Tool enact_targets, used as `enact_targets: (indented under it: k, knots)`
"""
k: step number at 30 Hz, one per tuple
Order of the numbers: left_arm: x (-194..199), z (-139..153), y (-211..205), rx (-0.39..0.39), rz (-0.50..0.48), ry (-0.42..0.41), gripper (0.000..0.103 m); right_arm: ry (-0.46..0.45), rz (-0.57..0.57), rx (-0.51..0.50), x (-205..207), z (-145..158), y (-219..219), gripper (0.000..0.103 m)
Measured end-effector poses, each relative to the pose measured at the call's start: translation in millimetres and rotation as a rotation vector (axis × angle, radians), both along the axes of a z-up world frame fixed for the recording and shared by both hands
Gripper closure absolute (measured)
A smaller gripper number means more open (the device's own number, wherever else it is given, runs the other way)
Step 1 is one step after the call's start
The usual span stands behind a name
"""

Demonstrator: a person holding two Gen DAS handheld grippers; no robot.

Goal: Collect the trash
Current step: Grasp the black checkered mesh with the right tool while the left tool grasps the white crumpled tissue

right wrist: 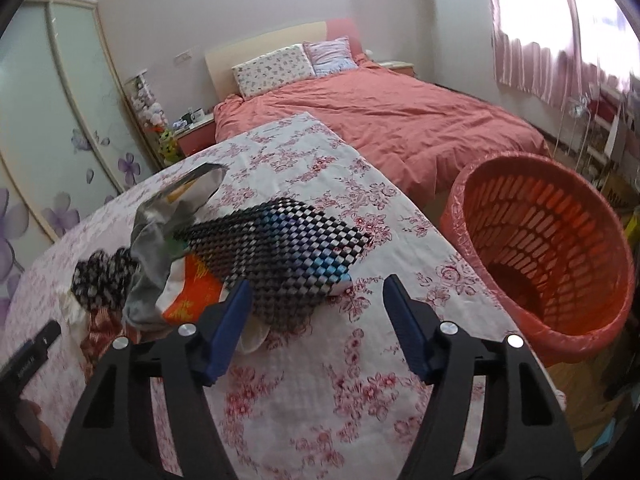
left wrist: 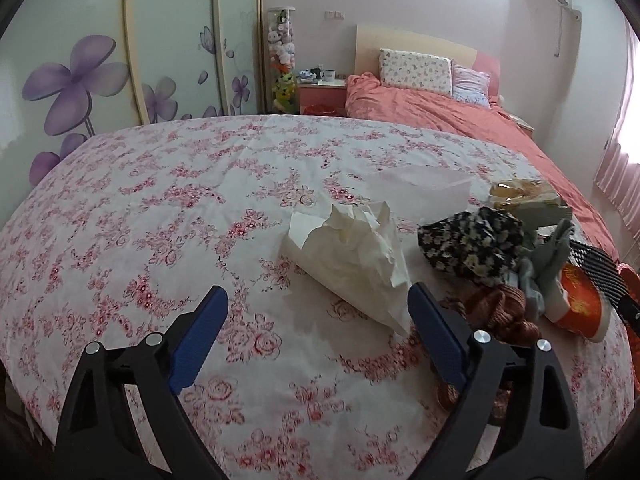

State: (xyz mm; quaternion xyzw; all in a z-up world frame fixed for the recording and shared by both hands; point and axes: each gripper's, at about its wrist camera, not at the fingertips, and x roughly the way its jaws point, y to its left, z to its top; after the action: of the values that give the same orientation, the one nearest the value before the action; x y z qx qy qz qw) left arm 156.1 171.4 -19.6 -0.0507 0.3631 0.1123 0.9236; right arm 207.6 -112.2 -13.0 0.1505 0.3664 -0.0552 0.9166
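both tongs stand open over the floral-clothed table (left wrist: 160,208), nothing between their blades. the left tongs (left wrist: 318,330) sit just before the crumpled white paper (left wrist: 352,256); the right tongs (right wrist: 316,320) sit just before the checkered pouch (right wrist: 280,252). right of the table stands the red basket (right wrist: 560,240).

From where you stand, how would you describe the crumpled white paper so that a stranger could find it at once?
Start at the table with the pink rose-printed cloth. A pile of mixed items lies along its right side, and the crumpled white paper sits just left of that pile, beside the dark floral cloth. It is the only plain, pale, creased sheet there; its neighbours are all patterned or coloured.
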Motion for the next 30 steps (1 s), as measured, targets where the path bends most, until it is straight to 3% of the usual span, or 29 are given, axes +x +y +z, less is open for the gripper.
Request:
enact_targets:
  k: [7,11,13,16,17,28,30]
  knots:
    - [6.2,-4.5,2.6,-0.004,-0.005,0.014,0.015,0.019,0.015,0.036,10.5,-5.6,-2.9,0.033]
    - [8.2,-7.0,3.0,-0.011,-0.012,0.026,0.018,0.028,0.038,0.06,11.1,-8.4,-5.0,0.063]
    - [8.6,-8.3,3.2,-0.012,-0.014,0.026,0.018,0.019,0.041,0.063,9.3,-7.6,-4.6,0.063]
    - [9.4,-8.8,3.4,-0.012,-0.016,0.025,0.018,-0.018,0.038,0.021,5.8,0.5,1.1,0.04]
    - [9.6,-9.2,3.2,-0.012,-0.016,0.026,0.018,-0.026,0.041,0.009,6.6,2.9,3.2,0.04]
    - [14.9,-13.3,2.0,-0.022,-0.027,0.031,0.018,0.064,0.123,-0.033,35.5,-6.1,11.6,0.045]
    - [15.2,-13.8,2.0,-0.023,-0.03,0.029,0.018,0.076,0.16,0.011,36.9,-9.8,10.4,0.059]
